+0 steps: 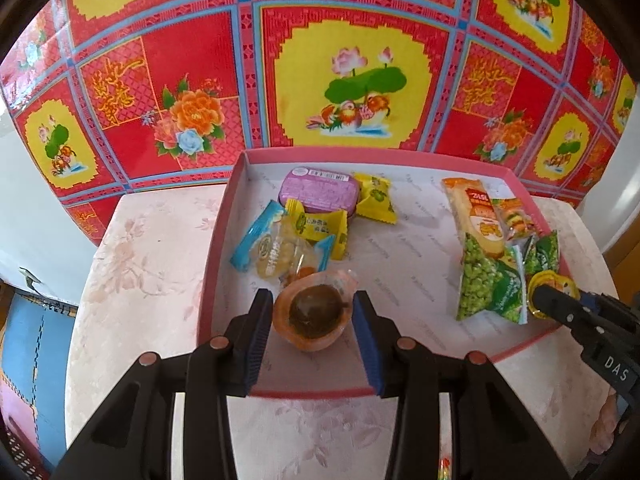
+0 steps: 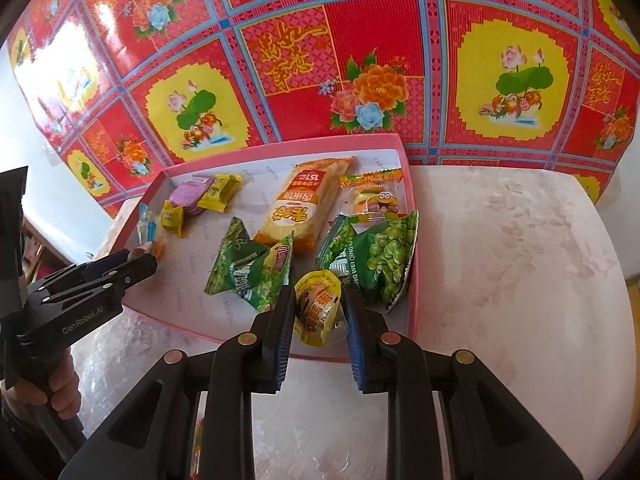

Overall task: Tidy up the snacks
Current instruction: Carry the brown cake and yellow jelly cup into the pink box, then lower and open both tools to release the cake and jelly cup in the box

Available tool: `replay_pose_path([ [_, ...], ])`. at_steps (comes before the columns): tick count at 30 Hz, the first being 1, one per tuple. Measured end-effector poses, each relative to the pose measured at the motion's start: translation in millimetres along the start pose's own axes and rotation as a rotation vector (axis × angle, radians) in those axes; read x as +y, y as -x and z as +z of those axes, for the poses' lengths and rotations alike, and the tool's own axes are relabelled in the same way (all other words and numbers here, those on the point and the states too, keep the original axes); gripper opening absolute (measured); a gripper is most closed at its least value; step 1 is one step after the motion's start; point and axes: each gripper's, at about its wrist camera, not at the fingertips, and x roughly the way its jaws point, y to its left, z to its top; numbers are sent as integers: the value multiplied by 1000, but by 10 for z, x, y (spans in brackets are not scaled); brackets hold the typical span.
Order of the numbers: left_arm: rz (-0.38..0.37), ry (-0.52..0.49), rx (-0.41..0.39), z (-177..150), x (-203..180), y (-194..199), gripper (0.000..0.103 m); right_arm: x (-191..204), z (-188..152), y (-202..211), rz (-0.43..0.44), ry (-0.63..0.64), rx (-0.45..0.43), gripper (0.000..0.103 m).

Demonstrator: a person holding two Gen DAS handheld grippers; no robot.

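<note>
Snacks lie in the pink tray (image 1: 224,216) on the bench (image 1: 132,264), sweets left and green packs right, and each tool hangs over its own side, the left tool (image 1: 313,312) clamped on an orange jelly cup (image 1: 310,316), the right tool (image 2: 318,312) on a yellow cup (image 2: 318,308).

**Pale table, one tray**

We see a pale pink, flower-patterned tabletop (image 1: 140,264) carrying a shallow pink cardboard tray (image 1: 218,240). From the left wrist view, the tray sits toward two o'clock, leaving bare tabletop at nine.
</note>
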Motion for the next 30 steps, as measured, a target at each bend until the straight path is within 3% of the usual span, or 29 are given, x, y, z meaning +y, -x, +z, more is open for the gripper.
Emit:
replay_pose_path([
  [22, -1, 59, 39, 22, 72, -285, 43, -16, 26, -36, -16, -17, -1, 26],
  [30, 2, 65, 46, 0, 85, -274, 46, -5, 22, -18, -19, -15, -7, 34],
])
